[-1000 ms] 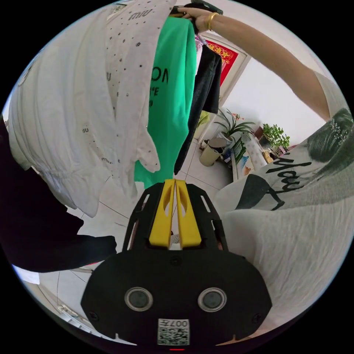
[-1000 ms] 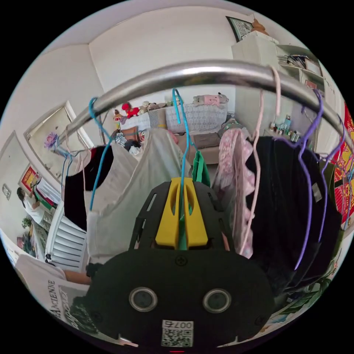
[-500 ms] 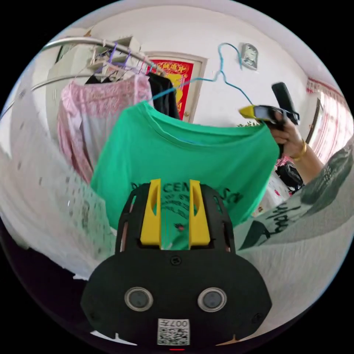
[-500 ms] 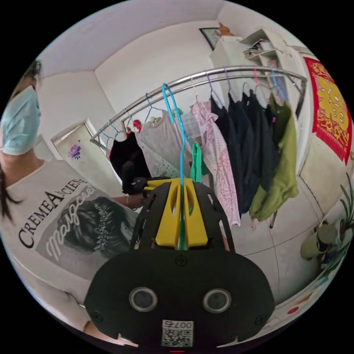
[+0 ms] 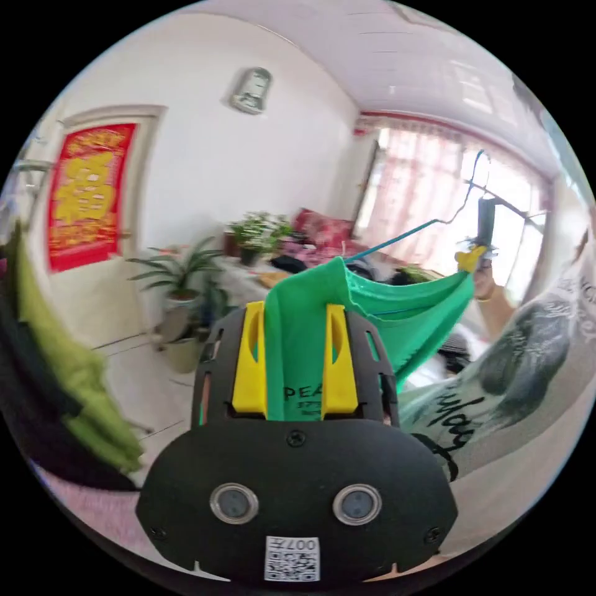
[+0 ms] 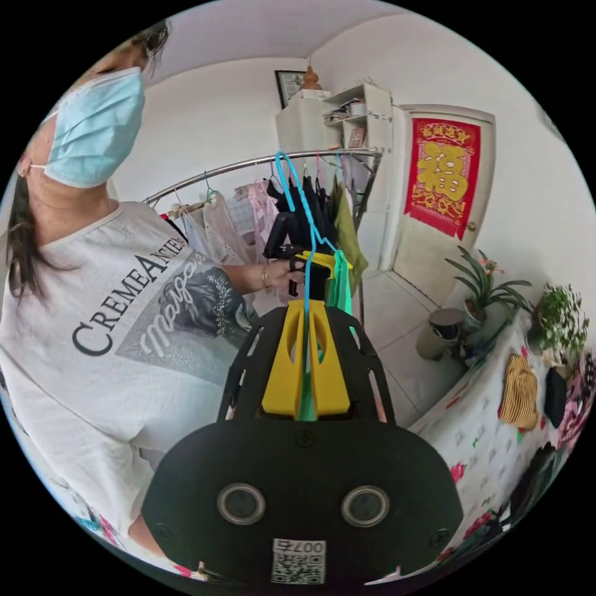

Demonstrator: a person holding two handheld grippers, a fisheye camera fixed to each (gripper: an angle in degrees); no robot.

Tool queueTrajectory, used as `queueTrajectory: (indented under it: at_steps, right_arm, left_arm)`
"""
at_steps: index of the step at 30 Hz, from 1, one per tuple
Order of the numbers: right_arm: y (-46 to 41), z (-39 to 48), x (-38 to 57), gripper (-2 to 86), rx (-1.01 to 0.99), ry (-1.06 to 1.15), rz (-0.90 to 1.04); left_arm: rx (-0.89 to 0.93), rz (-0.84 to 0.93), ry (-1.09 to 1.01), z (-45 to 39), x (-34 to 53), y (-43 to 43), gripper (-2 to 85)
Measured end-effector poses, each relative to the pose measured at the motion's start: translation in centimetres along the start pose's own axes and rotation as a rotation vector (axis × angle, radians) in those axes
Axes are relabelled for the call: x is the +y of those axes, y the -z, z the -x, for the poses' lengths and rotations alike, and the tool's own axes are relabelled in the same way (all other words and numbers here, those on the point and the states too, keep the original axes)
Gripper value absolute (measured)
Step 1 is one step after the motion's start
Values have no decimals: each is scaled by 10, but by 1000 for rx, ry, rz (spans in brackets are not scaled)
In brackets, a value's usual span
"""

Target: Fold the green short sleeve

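1. The green short sleeve (image 5: 372, 310) is up in the air between the person's two hands, on its blue hanger (image 5: 403, 234) and off the clothes rail (image 6: 248, 164). Nothing has been folded yet.

2. In the left gripper view, the left gripper (image 5: 293, 323) has its yellow jaws spread apart. A fold of the green cloth runs down the gap between them. I cannot tell whether either jaw presses on it, so I take it as not yet gripped.

3. In the right gripper view, the right gripper (image 6: 307, 316) has its jaws pressed together. They pinch the blue hanger wire and a strip of green cloth. The hanger's hook rises from there toward 12 o'clock.

4. The relation that matters: from the left gripper, the shirt's shoulder line stretches off toward 2 o'clock. It ends at the right gripper (image 5: 473, 256), well apart. That is the garment's long axis, and it sags a little in the middle.

5. The left gripper is at the near shoulder with cloth already in its gap. My guess is that it closes there first, before the hanger comes out.

6. A table with a flowered cloth (image 6: 490, 428) lies toward 4 o'clock in the right gripper view. It looks a likely place to lay the shirt.
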State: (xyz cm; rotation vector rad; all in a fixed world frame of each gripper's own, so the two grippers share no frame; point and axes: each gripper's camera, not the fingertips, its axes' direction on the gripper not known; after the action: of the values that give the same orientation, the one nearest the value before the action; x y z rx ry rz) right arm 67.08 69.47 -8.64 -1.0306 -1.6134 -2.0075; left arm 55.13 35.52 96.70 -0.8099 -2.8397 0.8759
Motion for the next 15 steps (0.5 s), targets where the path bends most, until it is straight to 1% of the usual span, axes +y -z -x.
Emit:
queueTrajectory:
  at_steps: [1,2,3,4,5,6,7,8,10,11,12,15]
  right_arm:
    - [24,3,9,-1,20,-27,-21]
    - [50,6,19,-1,48,-65,-46]
    - [63,7,25,-1,68,-88,-57]
    - [88,12,37,-1,129,-139,-81]
    - [111,17,50,0,232,-211,-94]
    - [121,20,55,0,294,-254,-89]
    - [135,26,65,2,413,-331,-61]
    - [144,33,72,3,518,-401,-33]
    - [155,41,83,3,614,-482,-30]
    - [164,45,91,2,655,-542,-52]
    - [169,47,96,2,665,-568,-69]
    - [197,66,121,0,639,-610,-221]
  left_arm:
    - [140,17,17,13,-6,-43,81]
    - [192,33,25,17,-10,-64,75]
    - [298,62,15,22,-17,-102,61]
    - [392,75,22,23,-22,-139,48]
    - [437,79,25,22,-23,-156,42]
    - [517,83,26,18,-22,-190,26]
    - [592,97,17,9,-19,-223,14]
    - [619,108,11,4,-16,-239,9]
    - [648,175,-29,-17,-2,-301,-1]
    - [657,191,-36,-21,2,-316,-2]
    - [694,210,-41,-23,11,-342,-5]
    - [782,207,-13,-23,34,-394,-7]
